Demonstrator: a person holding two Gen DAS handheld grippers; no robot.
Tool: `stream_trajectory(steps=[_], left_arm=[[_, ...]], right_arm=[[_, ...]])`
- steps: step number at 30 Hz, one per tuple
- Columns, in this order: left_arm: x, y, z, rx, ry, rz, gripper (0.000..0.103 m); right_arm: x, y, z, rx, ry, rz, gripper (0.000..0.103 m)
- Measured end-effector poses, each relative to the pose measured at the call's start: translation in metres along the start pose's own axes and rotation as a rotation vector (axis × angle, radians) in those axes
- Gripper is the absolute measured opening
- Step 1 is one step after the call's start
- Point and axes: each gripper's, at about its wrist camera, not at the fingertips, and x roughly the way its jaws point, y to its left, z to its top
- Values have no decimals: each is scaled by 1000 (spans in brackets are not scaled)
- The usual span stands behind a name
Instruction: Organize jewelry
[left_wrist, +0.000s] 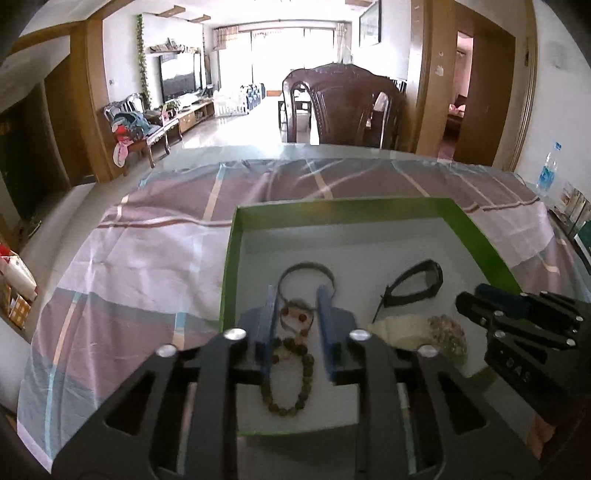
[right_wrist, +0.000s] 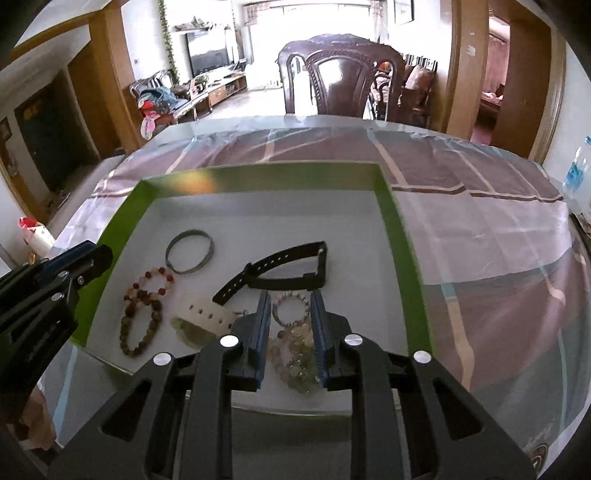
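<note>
left wrist, l gripper (left_wrist: 295, 314) over beads (left_wrist: 290, 373) (jaws apart)

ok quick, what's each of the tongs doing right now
left tongs: open, straddling the brown bead bracelets, gripping nothing
right tongs: open, over the pale bead bracelets, gripping nothing

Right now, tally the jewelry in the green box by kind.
Beaded bracelets: 4
Plain bangle: 1
Black strap: 1
White strap: 1
Total: 7
</note>
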Motion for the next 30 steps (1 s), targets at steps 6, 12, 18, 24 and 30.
stream_trajectory(steps=[6,12,18,24,30], left_arm=[[-16,0,2,-4,-33,-12,64],[-65,2,-12,9,-97,10,85],[-118,6,-49,-28,-190,29,97],[-117,1,-69,-26,-216,18,99],[-100,-7,-81,-19,-222,9,99]], right_arm=[[-43,-5,-5,3,-91,12,65],[-92,-3,-29,-19,-132,43,88],[-127,0,-61,-19,-198,13,100],[-125,-8,-81,63,-277,8,100],[-120,-8,-89,47,-306,-32,100]])
